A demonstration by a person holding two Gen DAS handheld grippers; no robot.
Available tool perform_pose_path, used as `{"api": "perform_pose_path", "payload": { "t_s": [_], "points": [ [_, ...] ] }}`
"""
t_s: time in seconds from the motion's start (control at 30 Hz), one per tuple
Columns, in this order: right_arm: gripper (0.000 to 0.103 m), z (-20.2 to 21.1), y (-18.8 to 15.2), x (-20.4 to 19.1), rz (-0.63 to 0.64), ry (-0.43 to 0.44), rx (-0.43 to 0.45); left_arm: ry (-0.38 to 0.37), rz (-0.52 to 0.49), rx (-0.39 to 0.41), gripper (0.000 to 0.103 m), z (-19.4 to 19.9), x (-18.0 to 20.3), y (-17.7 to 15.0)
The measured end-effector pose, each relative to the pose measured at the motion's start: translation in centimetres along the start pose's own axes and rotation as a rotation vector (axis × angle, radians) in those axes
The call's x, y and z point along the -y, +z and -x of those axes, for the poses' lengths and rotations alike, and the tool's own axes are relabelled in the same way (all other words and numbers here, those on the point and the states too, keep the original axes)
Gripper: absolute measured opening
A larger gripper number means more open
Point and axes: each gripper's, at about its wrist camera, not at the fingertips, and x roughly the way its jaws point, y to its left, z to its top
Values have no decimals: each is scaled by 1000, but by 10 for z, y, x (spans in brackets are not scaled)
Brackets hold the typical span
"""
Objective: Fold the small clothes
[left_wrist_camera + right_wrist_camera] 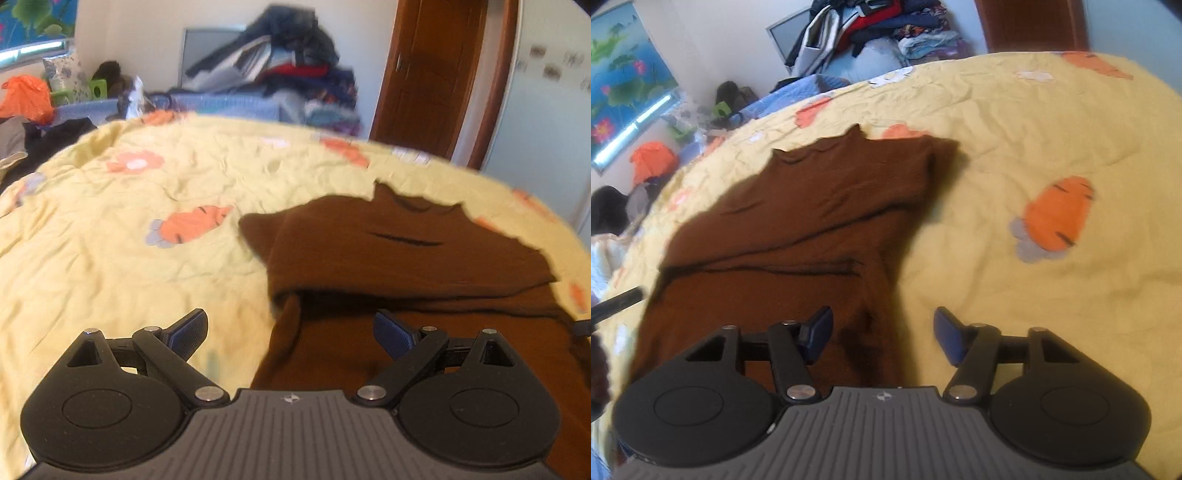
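With the brown top [406, 258] lying part-folded on the yellow quilt [129, 258], both the left gripper [290, 332] and right gripper [882, 332] hover over its near hem, jaws spread and empty, and should pinch matching hem corners evenly

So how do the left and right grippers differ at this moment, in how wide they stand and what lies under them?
The left gripper stands wider open than the right gripper. The left hangs over the left edge of the brown sweater, one pad above the yellow carrot-print quilt; the right hangs over the sweater's right edge. Shared: both are open, gripping nothing, with blue pads.
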Motion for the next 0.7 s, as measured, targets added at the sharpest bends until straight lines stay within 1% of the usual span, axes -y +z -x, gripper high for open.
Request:
{"api": "perform_pose_path", "payload": {
  "t_s": [0.03,0.07,0.1,0.13,0.17,0.23,0.27,0.33,0.37,0.4,0.43,0.47,0.5,0.53,0.57,0.6,0.63,0.67,0.7],
  "points": [
    [59,-2,3,-4,19,-3,5,17,1,-27,88,-13,3,3],
    [46,-8,7,-8,40,-21,-1,21,7,-58,71,-24,5,4],
    [34,-14,7,-11,53,-34,-12,40,-3,-75,44,-31,8,3],
    [10,-20,9,-14,69,-30,-33,87,-45,-49,10,-31,14,2],
    [11,-23,9,-18,93,-43,-40,95,-67,-53,6,-32,16,2],
    [10,-22,6,-23,160,-74,-32,147,-67,-33,5,-26,12,2],
    [7,-18,7,-18,150,-92,-23,158,-73,-22,5,-23,6,1],
    [4,-10,8,7,80,-129,-2,138,-113,-34,5,-22,0,-5],
    [5,-7,5,18,55,-122,10,147,-160,-17,5,-20,4,-10],
    [5,-5,3,25,25,-91,18,159,-208,-6,5,-18,11,-12],
    [5,-5,2,25,25,-82,17,145,-231,-4,5,-15,16,-13],
    [8,-6,3,22,33,-90,13,103,-240,-5,6,-11,17,-12],
    [17,-7,6,22,21,-83,3,50,-248,-2,7,-5,16,-12],
    [39,-7,10,24,-10,-46,-9,15,-247,-4,14,0,12,-11],
    [55,-3,16,27,-53,-14,1,-19,-224,-10,20,5,5,-9],
    [61,4,22,31,-79,13,42,-57,-169,-13,39,8,-6,-4],
    [65,10,28,32,-99,32,86,-91,-90,-6,68,11,-18,2],
    [64,13,37,37,-124,53,119,-124,5,9,82,11,-32,9],
    [64,11,47,43,-154,67,135,-154,128,32,93,9,-46,17]
  ]
}}
